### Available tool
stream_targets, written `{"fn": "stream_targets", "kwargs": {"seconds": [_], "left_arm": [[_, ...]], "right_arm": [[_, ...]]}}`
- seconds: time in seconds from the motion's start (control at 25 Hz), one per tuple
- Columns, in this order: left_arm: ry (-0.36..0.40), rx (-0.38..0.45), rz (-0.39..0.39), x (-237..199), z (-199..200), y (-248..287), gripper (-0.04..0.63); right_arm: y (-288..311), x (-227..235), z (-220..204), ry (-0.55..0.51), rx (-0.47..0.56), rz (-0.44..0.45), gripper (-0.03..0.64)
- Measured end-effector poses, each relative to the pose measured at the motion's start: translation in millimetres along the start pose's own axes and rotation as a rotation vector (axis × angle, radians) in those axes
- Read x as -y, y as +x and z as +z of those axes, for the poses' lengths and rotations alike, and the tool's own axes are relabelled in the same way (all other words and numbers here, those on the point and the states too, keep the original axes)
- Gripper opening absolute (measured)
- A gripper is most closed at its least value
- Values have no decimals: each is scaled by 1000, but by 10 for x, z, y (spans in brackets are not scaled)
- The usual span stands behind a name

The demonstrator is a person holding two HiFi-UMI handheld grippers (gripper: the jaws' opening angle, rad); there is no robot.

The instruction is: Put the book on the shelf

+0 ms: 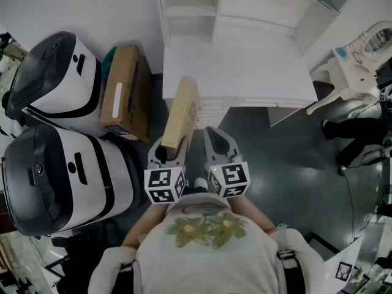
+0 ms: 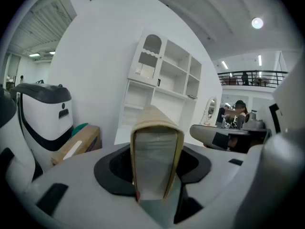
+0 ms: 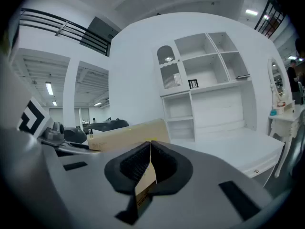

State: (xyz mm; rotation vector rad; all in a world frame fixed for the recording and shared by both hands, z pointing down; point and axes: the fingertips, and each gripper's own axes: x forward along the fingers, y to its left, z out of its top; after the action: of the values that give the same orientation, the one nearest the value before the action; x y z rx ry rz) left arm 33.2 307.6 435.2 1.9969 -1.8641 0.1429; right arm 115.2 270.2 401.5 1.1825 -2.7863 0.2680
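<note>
- Book (image 1: pixel 182 116) is standing on edge in the left hand-held gripper (image 1: pixel 166 154), whose jaws are pressing on both tan covers; the page edges are facing that gripper's camera.
- It is being held off the floor, pointing at the white worktop (image 1: pixel 245 72), with the shelf (image 1: pixel 245 14) rising behind.
- Right hand-held gripper (image 1: pixel 219 149) is sitting just beside the book, its jaws almost together and pinching a thin tan slip (image 3: pixel 145 175).
- A cardboard box (image 1: pixel 125 94) is lying to the left.

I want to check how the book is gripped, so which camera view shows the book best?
The left gripper view: the book fills the middle, clamped end-on between the jaws. The head view shows its tan cover from above; the right gripper view shows only one cover behind its jaws.
</note>
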Motion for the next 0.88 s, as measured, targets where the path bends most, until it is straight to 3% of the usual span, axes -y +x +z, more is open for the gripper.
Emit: {"fn": "stream_targets", "kwargs": {"seconds": [0.28,0.88], "left_arm": [[-16,1,-9,-94,5,-21,236],[-46,-24,-61,-487,-87,36,236]], "right_arm": [[25,-115,9,12,12,5,32],[180,-316,-204,18,-32,-86,34]]}}
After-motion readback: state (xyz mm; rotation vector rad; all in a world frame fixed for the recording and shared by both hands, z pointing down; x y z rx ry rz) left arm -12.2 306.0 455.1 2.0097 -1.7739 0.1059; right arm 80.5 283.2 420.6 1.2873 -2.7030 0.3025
